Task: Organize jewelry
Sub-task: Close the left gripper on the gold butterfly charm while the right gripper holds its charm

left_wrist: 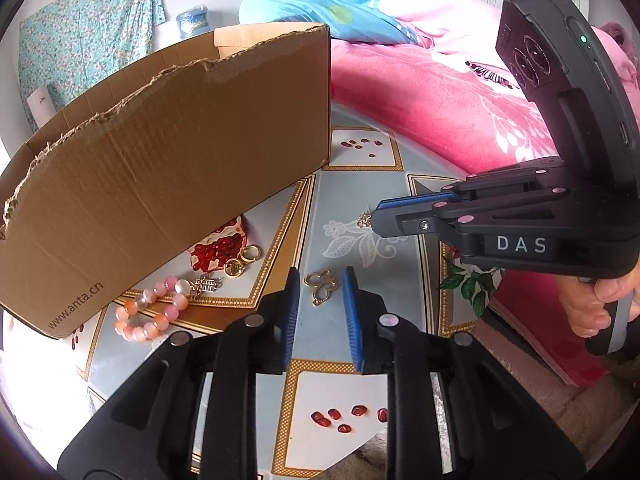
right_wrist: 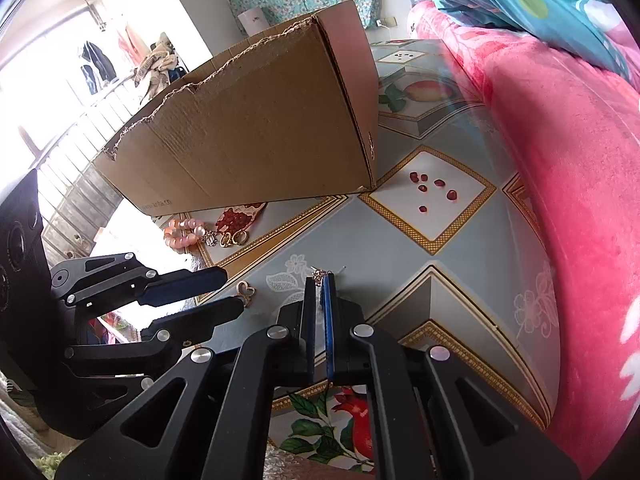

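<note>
A gold butterfly pendant [left_wrist: 321, 286] lies on the table between the fingertips of my open left gripper [left_wrist: 321, 280]; it also shows in the right wrist view [right_wrist: 245, 292]. My right gripper [right_wrist: 320, 280] is shut on a small silver-gold trinket [right_wrist: 319, 276], seen at its tips in the left wrist view [left_wrist: 364, 219]. A pink bead bracelet [left_wrist: 150, 312] with a silver charm [left_wrist: 206, 286] and gold rings [left_wrist: 244, 260] lie by the cardboard box [left_wrist: 160, 168].
The open cardboard box [right_wrist: 256, 128] stands on the patterned tablecloth [left_wrist: 352, 196]. A pink blanket [right_wrist: 560, 184] on a bed borders the table's right side. Printed pomegranate seeds decorate the cloth.
</note>
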Demonstrator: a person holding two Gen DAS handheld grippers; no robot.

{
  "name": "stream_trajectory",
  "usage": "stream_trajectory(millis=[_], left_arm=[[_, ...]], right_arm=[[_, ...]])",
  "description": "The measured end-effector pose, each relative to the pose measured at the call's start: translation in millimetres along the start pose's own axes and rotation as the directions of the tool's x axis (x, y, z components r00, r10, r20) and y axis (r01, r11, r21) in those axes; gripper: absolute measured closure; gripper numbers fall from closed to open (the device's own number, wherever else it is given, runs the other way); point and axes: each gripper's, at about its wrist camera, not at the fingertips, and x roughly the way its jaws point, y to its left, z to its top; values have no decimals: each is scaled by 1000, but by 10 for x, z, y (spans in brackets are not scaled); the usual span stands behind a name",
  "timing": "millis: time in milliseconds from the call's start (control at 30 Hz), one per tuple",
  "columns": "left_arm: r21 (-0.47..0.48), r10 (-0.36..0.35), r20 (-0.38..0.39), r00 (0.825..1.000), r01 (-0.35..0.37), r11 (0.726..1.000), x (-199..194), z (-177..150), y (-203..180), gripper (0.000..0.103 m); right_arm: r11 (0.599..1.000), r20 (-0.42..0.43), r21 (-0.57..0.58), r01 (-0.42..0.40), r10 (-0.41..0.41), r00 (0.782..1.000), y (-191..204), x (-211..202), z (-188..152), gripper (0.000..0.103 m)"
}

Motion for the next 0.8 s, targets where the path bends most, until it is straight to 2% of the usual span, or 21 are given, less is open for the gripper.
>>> stream_trajectory(millis=[133, 300, 367, 433, 500, 800], left_arm=[[-7, -6, -4, 1000, 6, 1000, 25, -11, 22, 78], [32, -34, 0, 999, 34, 999, 48, 24, 18, 78], [50, -50, -4, 999, 50, 997, 62, 44, 19, 79], [65, -57, -9, 998, 58, 996, 69, 53, 15, 86], [78, -58, -13, 998, 59, 995, 72, 60, -1, 88], [51, -59, -9, 998, 60, 997, 72, 47, 2, 88]], right_arm=[[1000, -1, -2, 1, -1, 1000, 7, 6, 4, 99], [1000, -2, -1, -4, 4, 1000, 11, 21, 16, 99], [1000, -1, -1, -7, 7, 1000, 7, 25, 21, 99], [1000, 0, -1, -10, 10, 1000, 3, 24, 20, 99], [1000, 0, -2, -13, 13, 1000, 2, 23, 15, 99], [1000, -2, -11, -12, 12, 1000, 5, 15, 25, 99]])
